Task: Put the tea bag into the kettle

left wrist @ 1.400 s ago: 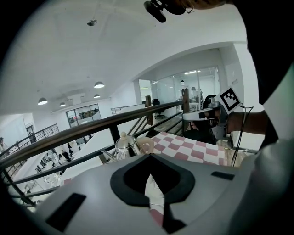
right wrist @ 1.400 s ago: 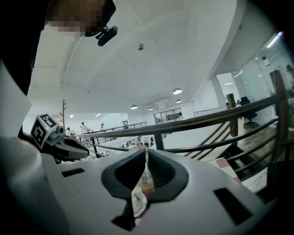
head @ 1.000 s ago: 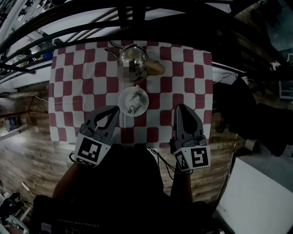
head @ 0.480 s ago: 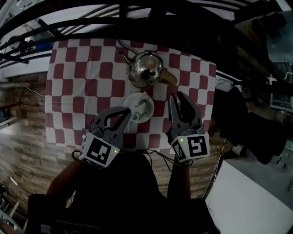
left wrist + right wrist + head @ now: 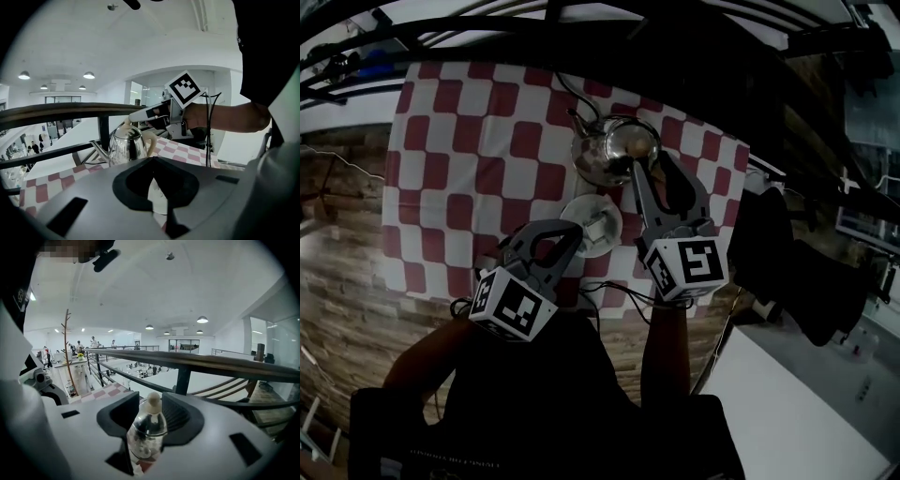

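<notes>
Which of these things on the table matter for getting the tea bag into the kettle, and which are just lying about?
For the job: kettle, its pale lid knob, tea bag, white saucer holding it.
Just there: checkered tablecloth, dark railing, wooden floor.

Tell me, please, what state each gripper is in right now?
Left gripper: closed, empty.
Right gripper: open, jaws just been opening; the lid knob of the kettle stands between them, not gripped.
</notes>
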The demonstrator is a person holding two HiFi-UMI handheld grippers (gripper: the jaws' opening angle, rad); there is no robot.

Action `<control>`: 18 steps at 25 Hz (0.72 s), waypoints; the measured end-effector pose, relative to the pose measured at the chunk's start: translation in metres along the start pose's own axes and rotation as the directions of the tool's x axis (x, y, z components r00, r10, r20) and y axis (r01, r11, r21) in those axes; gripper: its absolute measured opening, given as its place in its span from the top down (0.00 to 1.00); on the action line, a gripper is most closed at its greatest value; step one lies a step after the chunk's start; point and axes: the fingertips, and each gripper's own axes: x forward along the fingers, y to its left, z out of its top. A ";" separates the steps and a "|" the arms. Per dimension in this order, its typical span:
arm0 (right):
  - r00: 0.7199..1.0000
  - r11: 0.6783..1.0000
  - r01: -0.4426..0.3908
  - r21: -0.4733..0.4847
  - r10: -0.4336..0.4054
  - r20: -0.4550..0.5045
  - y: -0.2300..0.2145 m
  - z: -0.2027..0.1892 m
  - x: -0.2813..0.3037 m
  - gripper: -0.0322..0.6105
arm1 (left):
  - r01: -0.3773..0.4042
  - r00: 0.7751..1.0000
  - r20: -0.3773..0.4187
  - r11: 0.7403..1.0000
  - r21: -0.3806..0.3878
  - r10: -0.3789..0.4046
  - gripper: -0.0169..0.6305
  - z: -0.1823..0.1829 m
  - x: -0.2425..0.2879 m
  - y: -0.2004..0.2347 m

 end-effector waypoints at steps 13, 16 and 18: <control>0.998 0.996 0.056 -0.068 -0.053 0.044 -0.005 0.018 0.015 0.78 | 0.032 0.999 -0.018 0.999 -0.015 -0.032 0.97 -0.016 0.017 0.009; 0.988 0.992 0.115 -0.048 -0.109 0.111 -0.013 0.036 -0.017 0.78 | 0.043 0.998 -0.040 0.999 -0.013 -0.043 0.97 -0.028 0.024 0.006; 0.983 0.988 0.148 -0.036 -0.143 0.115 -0.019 0.035 -0.035 0.78 | 0.057 0.997 -0.058 0.998 -0.002 -0.057 0.97 -0.036 0.029 0.001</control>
